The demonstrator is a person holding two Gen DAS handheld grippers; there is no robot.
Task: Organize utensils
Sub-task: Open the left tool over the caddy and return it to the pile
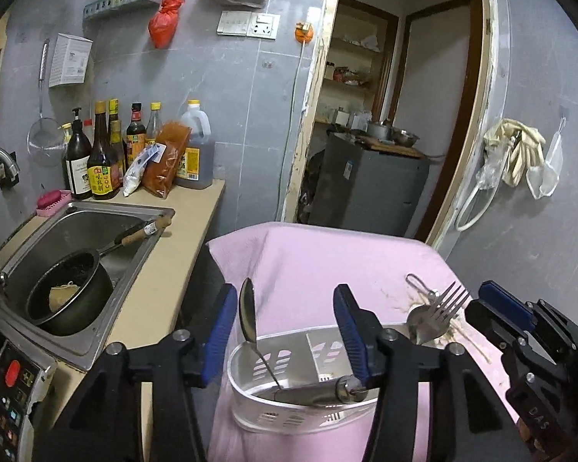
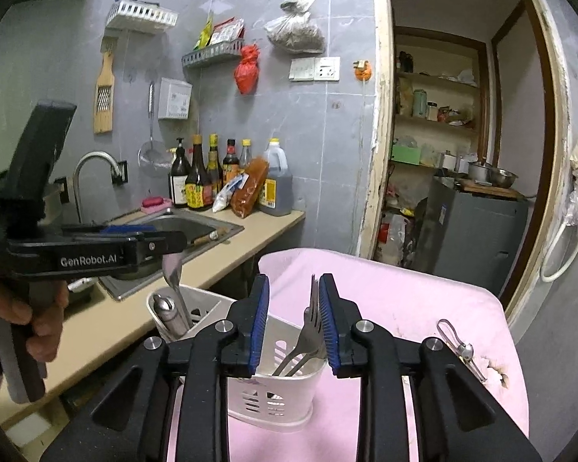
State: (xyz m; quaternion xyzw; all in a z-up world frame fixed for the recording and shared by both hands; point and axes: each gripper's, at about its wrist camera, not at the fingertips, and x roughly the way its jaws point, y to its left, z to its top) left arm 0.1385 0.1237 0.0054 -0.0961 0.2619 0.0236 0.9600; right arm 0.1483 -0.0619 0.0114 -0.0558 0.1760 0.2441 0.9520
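Note:
A white slotted utensil holder (image 1: 281, 408) (image 2: 285, 392) stands on a pink towel (image 1: 327, 261) (image 2: 404, 300). Its left compartment holds a spoon (image 1: 247, 313) (image 2: 172, 269) and a metal handle (image 1: 320, 390) (image 2: 168, 313). Its right compartment holds a fork (image 1: 449, 300) (image 2: 311, 327) and another spoon (image 1: 424, 323). My left gripper (image 1: 285, 327) is open above the left compartment, empty. My right gripper (image 2: 293, 323) is open over the right compartment, its right finger beside the fork tines. A metal peeler (image 1: 420, 287) (image 2: 456, 344) lies on the towel to the right.
A sink (image 1: 96, 238) (image 2: 181, 231) with a black pot (image 1: 69, 292) is at the left in the counter (image 1: 165, 269). Sauce bottles (image 1: 104, 154) (image 2: 212, 177) stand at the wall. An open doorway (image 1: 385, 115) lies behind the towel.

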